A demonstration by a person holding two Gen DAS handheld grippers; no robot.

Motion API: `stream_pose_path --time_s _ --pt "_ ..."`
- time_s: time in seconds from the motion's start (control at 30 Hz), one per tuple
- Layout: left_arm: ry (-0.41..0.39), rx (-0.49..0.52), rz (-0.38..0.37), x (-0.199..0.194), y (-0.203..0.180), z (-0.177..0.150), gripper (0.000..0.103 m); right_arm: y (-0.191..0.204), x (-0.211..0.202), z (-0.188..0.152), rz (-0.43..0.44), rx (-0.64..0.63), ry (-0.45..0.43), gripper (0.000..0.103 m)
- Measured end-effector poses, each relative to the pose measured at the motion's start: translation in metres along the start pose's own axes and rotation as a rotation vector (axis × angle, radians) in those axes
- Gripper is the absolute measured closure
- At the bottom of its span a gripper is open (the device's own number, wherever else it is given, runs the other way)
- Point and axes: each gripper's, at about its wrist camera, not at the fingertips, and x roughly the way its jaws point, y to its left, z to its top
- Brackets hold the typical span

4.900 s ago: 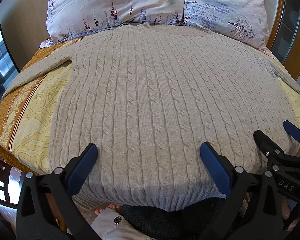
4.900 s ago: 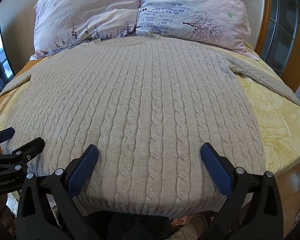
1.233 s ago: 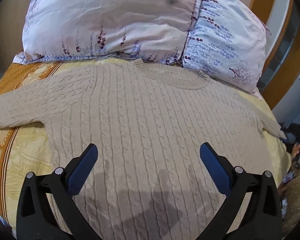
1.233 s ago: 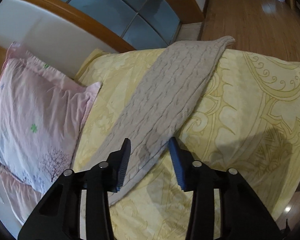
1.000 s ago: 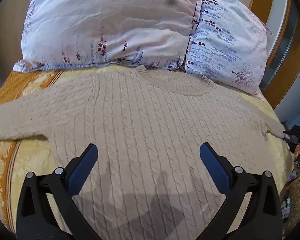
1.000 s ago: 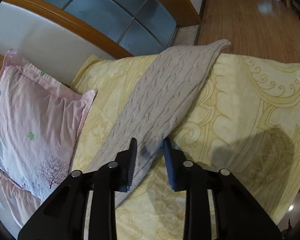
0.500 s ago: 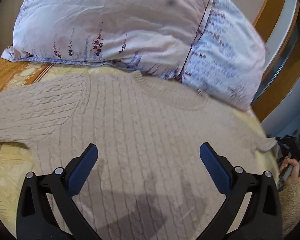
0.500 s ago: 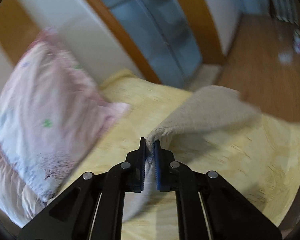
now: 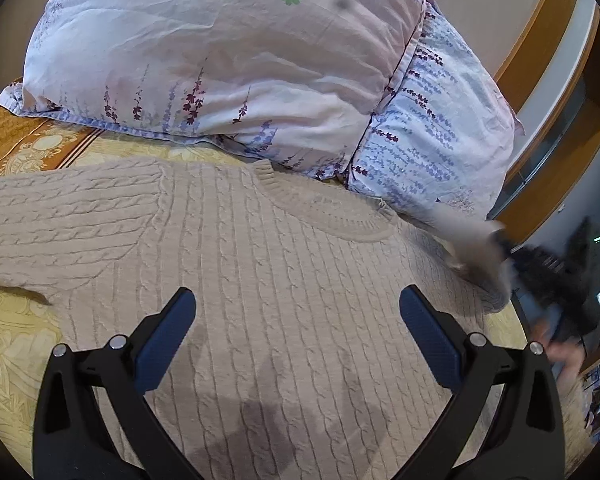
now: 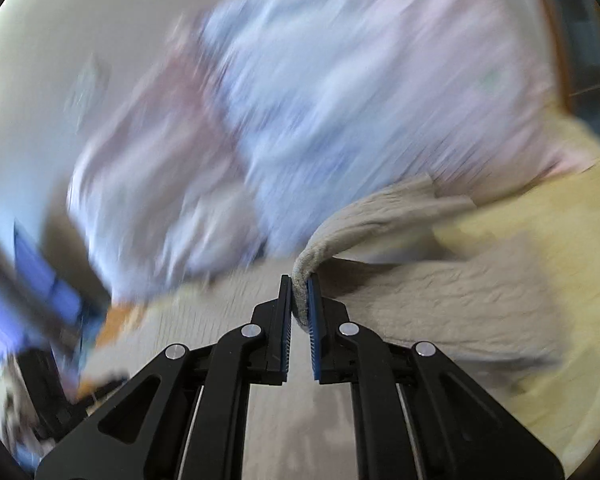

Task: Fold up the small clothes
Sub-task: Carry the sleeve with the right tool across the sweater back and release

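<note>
A beige cable-knit sweater (image 9: 260, 288) lies flat on the bed, neckline toward the pillows, its left sleeve (image 9: 52, 220) stretched out to the left. My left gripper (image 9: 296, 320) hovers open above the chest with nothing between its fingers. At the right edge of that view, blurred, my right gripper (image 9: 504, 248) lifts the sweater's right sleeve (image 9: 468, 236) over the body. In the right wrist view my right gripper (image 10: 299, 284) is shut on a fold of that sleeve (image 10: 380, 216), which trails back to the right.
Two floral pillows (image 9: 228, 60) lie at the head of the bed beyond the neckline. The yellow patterned bedsheet (image 9: 12, 344) shows on the left, and again on the right (image 10: 560, 240). A wooden headboard frame (image 9: 540, 52) rises at the right. A hand (image 9: 564, 356) holds the right gripper.
My right gripper closed on the right sleeve, lifted it off the sheet and swung it toward the sweater's body while rolling. My left gripper stayed open over the chest, shifting slightly.
</note>
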Motion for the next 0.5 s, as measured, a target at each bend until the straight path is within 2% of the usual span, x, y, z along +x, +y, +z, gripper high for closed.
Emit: stream_pose_path --time_s 0.13,0.27,0.3,0.37,0.4,0.5 --pt "0.006 0.015 -0.006 -0.001 -0.001 -0.002 0.002 0.016 0.044 -0.041 -0.003 -0.034 0.166 0.095" --pt "0.006 0.025 -0.018 -0.002 -0.001 -0.002 0.002 0.016 0.041 -0.047 0.005 -0.005 0.191 0.094" --pt "0.009 0.024 -0.026 -0.001 -0.001 -0.002 0.002 0.01 0.037 -0.04 0.025 0.036 0.186 0.09" --pt "0.014 0.016 -0.052 -0.001 0.0 0.0 0.002 -0.002 0.034 -0.029 0.05 0.106 0.185 0.072" --pt "0.017 0.009 -0.066 0.0 0.0 0.0 0.002 -0.007 0.034 -0.026 0.052 0.138 0.175 0.059" --pt "0.038 -0.041 -0.113 0.004 0.003 0.004 0.002 -0.024 0.037 -0.018 0.022 0.203 0.149 0.057"
